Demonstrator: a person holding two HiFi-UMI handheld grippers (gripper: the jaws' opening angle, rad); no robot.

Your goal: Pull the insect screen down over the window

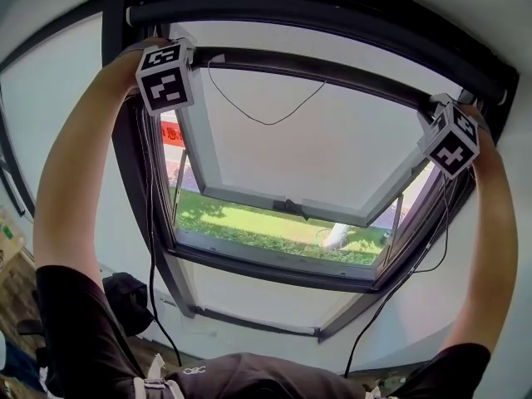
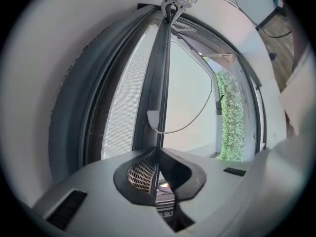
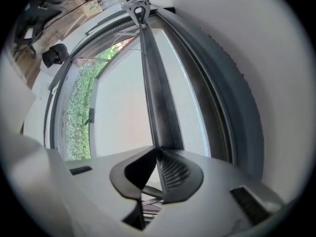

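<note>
The insect screen's dark pull bar [image 1: 332, 69] lies high in the window, just under the roller housing [image 1: 316, 15]. My left gripper [image 1: 183, 50] holds the bar's left end and my right gripper [image 1: 440, 108] its right end, both arms raised. In the left gripper view the jaws [image 2: 158, 149] are shut on the thin bar [image 2: 162, 83], with a strip of white mesh [image 2: 121, 107] to its left. The right gripper view has the jaws [image 3: 157, 149] pinching the same bar [image 3: 155, 98], with mesh [image 3: 190, 117] on the right.
A thin black cord [image 1: 266, 115] hangs in a loop under the bar. The white window sash [image 1: 283, 156] is tilted open outward over a green lawn [image 1: 266, 227]. Cables run down both sides of the dark frame [image 1: 137, 181]. A black bag [image 1: 125, 298] lies low on the left.
</note>
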